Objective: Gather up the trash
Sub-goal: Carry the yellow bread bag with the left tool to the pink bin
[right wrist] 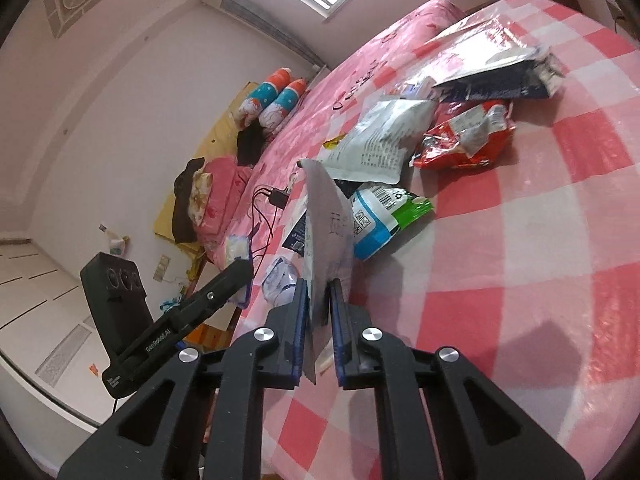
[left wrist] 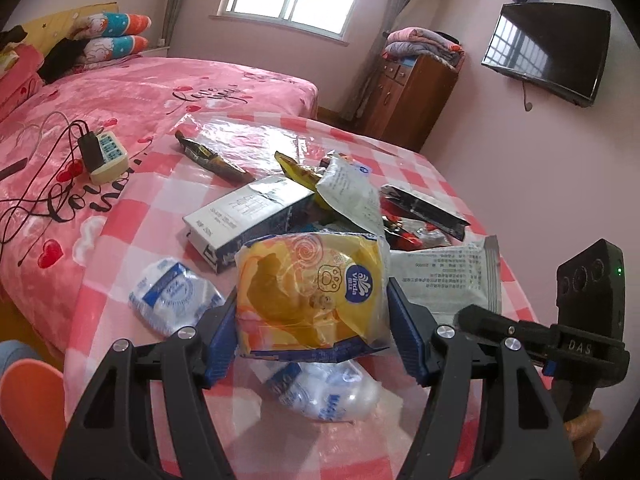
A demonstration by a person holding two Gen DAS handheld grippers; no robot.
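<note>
My left gripper (left wrist: 310, 304) is shut on a yellow tissue pack (left wrist: 312, 292), its blue pads pressing both sides, held just above the pink-checked table (left wrist: 280, 440). Beyond it lies a pile of trash: a blue-white carton (left wrist: 248, 216), a white pouch (left wrist: 348, 192), a black wrapper (left wrist: 424, 204) and a printed white wrapper (left wrist: 444, 276). Clear blue-printed plastic wraps (left wrist: 172, 292) lie to the left and beneath the pack. My right gripper (right wrist: 319, 286) is shut on a thin grey wrapper (right wrist: 324, 216) that stands edge-on. A red wrapper (right wrist: 464, 140) and a green-blue one (right wrist: 384, 216) lie ahead of it.
A bed with a pink cover (left wrist: 120, 96) adjoins the table on the left, with a power strip and cables (left wrist: 106, 156) on it. A wooden cabinet (left wrist: 408, 96) and a wall television (left wrist: 548, 52) stand behind. The other gripper's body (left wrist: 592, 320) sits close on the right.
</note>
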